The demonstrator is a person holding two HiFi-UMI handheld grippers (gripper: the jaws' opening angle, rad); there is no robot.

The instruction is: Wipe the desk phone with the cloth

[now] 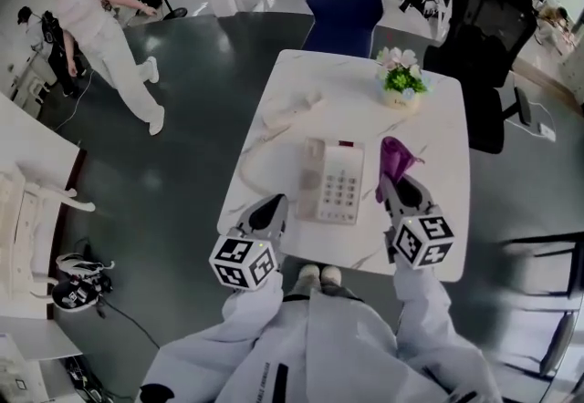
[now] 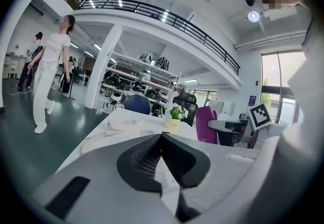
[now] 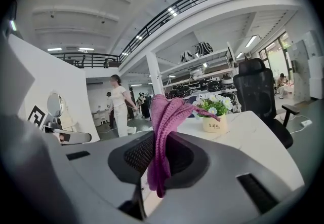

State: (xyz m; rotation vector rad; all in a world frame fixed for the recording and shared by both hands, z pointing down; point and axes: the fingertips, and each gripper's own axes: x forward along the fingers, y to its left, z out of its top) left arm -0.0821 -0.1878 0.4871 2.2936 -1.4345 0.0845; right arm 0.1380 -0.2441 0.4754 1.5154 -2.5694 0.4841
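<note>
**Holding cloth (image 1: 394,160) beside desk phone (image 1: 335,180), wipe not begun**

Head view: cloth sits at the desk phone's 3 o'clock, in right gripper (image 1: 392,182).
Left gripper view: left gripper (image 2: 162,139) jaws pressed together, empty.
Right gripper view: jaws pinching cloth (image 3: 164,126).
Risk: the bunched cloth may slip out when dragged across the desk phone.

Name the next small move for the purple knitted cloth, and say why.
Probably swing the right gripper left and down onto the white push-button desk phone: its jaws are shut on the purple knitted cloth, which is beside the phone, apparently not touching it.
</note>
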